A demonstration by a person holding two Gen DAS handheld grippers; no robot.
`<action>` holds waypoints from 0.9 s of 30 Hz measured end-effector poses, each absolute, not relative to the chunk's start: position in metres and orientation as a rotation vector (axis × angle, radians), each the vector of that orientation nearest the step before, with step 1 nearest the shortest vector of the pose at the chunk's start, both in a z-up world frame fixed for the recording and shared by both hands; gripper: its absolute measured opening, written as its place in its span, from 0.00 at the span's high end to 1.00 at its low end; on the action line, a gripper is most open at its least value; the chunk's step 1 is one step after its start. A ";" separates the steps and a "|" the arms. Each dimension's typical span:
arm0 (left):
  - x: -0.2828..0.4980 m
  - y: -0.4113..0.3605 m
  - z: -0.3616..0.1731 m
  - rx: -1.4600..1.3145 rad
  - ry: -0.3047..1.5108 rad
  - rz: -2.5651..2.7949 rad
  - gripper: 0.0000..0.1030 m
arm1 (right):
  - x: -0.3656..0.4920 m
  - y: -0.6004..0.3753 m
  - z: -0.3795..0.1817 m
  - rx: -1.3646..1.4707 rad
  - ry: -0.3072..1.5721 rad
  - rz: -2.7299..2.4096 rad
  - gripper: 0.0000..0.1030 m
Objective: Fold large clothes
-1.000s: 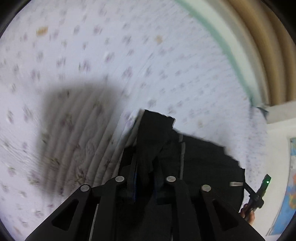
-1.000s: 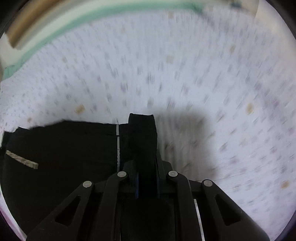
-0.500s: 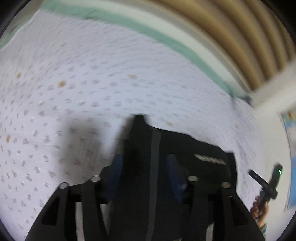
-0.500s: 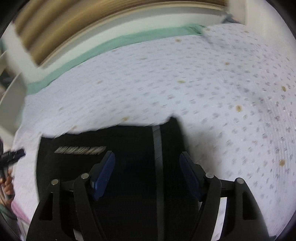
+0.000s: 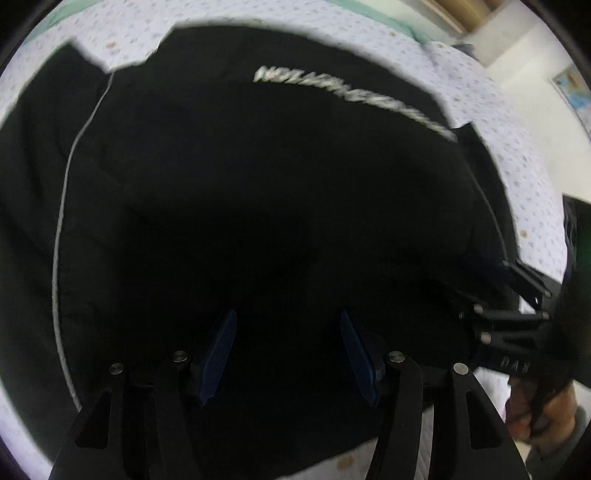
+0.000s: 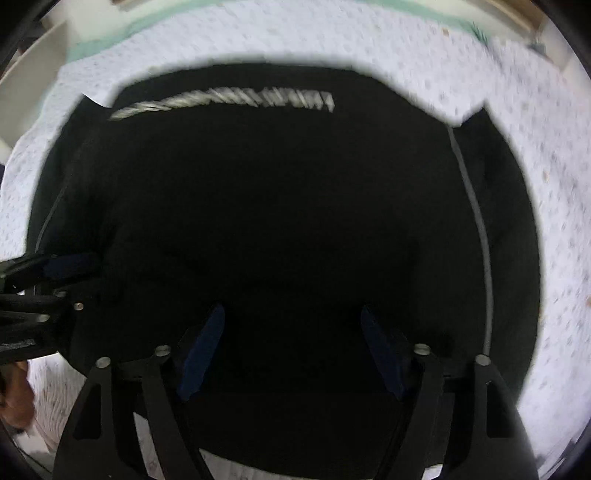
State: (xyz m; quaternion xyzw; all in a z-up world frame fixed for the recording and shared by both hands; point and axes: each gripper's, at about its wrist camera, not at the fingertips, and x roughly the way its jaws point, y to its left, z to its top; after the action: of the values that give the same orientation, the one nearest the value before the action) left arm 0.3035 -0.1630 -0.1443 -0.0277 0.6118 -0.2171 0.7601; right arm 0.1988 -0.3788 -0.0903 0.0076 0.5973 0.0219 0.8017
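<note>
A large black garment lies folded flat on the bed, with pale lettering across its far part and a thin grey stripe down its left side. My left gripper hangs open over its near half, with nothing between the blue pads. In the right wrist view the same garment fills the frame, its lettering at the top. My right gripper points down over it; its jaws are opening and only flat cloth lies below them. Each gripper shows at the edge of the other's view: right, left.
A white sheet with small grey dots surrounds the garment. A green strip marks the bed's far edge. A person's hand holds the right gripper at the bed's right side. A poster hangs on the wall.
Both grippers were shut on folds of the black garment, then let go and opened. They have since drawn back over the garment, which now lies flat and fills both views.
</note>
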 end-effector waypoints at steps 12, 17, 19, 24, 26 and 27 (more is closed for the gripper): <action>0.323 -0.152 -0.074 -0.089 1.241 -0.533 0.42 | 0.200 -0.386 -0.021 0.119 1.102 0.089 0.30; 0.380 -0.150 -0.081 -0.132 1.250 -0.481 0.42 | 0.245 -0.386 -0.020 0.109 1.095 0.061 0.30; 0.398 -0.155 -0.118 -0.114 1.349 -0.463 0.42 | 0.263 -0.386 -0.053 0.122 1.186 0.050 0.30; 0.407 -0.165 -0.141 -0.005 1.359 -0.427 0.42 | 0.268 -0.378 -0.100 0.064 1.243 0.010 0.24; 0.407 -0.168 -0.137 -0.007 1.356 -0.429 0.42 | 0.265 -0.379 -0.097 0.096 1.249 0.007 0.24; 0.405 -0.168 -0.131 -0.021 1.350 -0.442 0.42 | 0.264 -0.380 -0.095 0.100 1.252 0.013 0.24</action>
State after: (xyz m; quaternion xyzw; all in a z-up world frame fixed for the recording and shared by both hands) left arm 0.4054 -0.1683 -0.1312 -0.0098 0.6196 -0.2031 0.7581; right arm 0.2641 -0.3801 -0.0947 0.0467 0.5855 0.0061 0.8093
